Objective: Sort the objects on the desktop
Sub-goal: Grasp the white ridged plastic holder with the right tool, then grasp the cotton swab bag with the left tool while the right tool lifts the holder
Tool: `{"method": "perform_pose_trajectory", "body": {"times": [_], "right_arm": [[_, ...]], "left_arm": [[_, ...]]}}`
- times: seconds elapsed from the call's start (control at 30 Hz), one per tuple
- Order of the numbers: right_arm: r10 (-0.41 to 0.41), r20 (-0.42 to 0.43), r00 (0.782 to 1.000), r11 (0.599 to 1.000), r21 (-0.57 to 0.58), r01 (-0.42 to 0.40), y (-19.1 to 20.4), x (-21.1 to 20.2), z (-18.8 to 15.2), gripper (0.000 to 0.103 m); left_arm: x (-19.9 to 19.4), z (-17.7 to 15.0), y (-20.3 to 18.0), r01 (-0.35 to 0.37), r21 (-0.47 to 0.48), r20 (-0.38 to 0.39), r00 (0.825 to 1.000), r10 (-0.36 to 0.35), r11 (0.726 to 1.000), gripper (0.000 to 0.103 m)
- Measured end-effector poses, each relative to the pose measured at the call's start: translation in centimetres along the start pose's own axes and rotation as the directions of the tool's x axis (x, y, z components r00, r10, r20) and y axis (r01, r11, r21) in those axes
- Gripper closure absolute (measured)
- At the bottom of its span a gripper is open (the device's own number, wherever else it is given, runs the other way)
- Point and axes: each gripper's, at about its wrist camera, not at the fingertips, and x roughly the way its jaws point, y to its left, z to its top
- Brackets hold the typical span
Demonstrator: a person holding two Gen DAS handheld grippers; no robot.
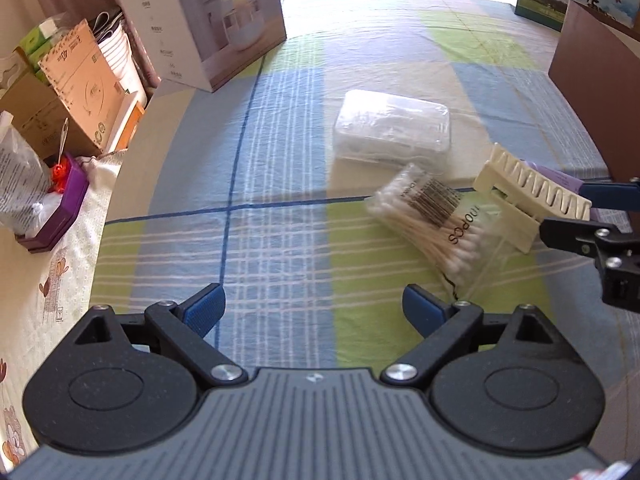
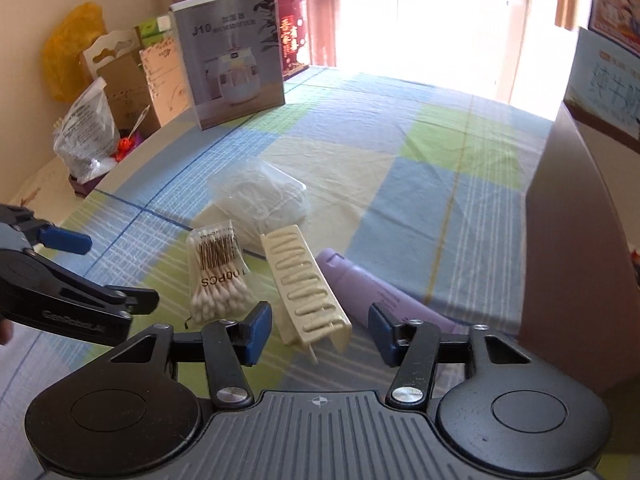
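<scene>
Four loose things on the checked cloth covering the bench (image 2: 460,168): one clear plastic box (image 1: 394,128), one pack of cotton swabs (image 1: 430,222), one cream slotted rack (image 2: 306,288) and one purple tube (image 2: 384,300). They're bunched together mid-bench, the box farthest back, the swab pack just in front of it, the rack beside the pack and the tube on the rack's other side. In the right wrist view the rack's long axis runs from near the box down toward the camera, tilted a bit to the right, and the tube lies slanted to its right with its rounded end pointing away. The swab pack has its cotton tips toward the camera. The right hand-held gripper (image 2: 318,330) is spread wide with the near end of the rack between its blue pads, not touching. The left hand-held gripper (image 1: 314,310) is spread too, over bare cloth, holding nothing.
</scene>
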Motion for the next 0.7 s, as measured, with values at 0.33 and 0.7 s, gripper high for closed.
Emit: {"method": "perform_pose_trajectory", "body": {"times": [0.33,0.7], "right_arm": [[0.015,-0.049,0.999,1.000,-0.019,-0.016,-0.1,-1.7,-1.8,0.077],[-0.081,-0.100,0.992,0.988,0.120,0.093,-2.9,-7.7,-7.0,0.078]], "left_arm": [[-0.7,-0.3,-1.0,0.085,-0.027,-0.018,0.996,-0.086,0.996,0.009],[-0.7,0.7,-2.4,0.150,-0.063,-0.023,0.988,-0.152,0.987,0.009]]}}
